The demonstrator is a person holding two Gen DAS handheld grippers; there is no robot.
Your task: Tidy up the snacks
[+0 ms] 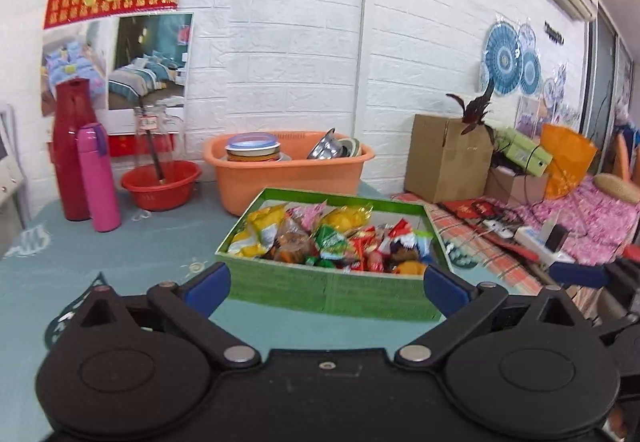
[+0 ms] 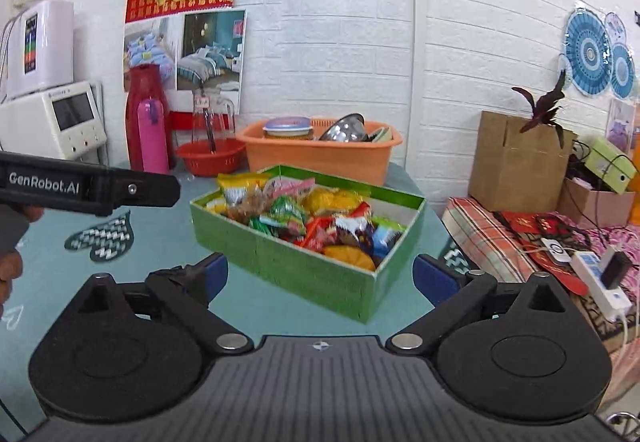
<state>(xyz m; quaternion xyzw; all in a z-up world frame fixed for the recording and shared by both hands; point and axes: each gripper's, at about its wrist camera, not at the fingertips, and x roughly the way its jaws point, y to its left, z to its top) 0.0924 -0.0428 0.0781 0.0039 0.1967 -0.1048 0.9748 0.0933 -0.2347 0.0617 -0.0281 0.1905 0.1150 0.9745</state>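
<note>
A green cardboard box (image 1: 332, 290) (image 2: 304, 266) stands on the teal tablecloth, filled with several wrapped snacks (image 1: 328, 238) (image 2: 316, 218) in yellow, green, red and orange. My left gripper (image 1: 326, 282) is wide open just in front of the box's near wall, with nothing between its blue-padded fingers (image 1: 208, 284). My right gripper (image 2: 320, 274) is also wide open, set before the box's near corner and touching nothing. In the right wrist view the left gripper's black body (image 2: 92, 186) reaches in from the left edge, held by a hand (image 2: 12, 242).
Behind the box stand an orange basin (image 1: 288, 170) with bowls, a red bowl (image 1: 160, 184), a pink bottle (image 1: 98, 178) and a red flask (image 1: 72, 150). A cardboard carton (image 1: 448, 158) and a power strip (image 2: 596, 278) lie on the patterned cloth to the right.
</note>
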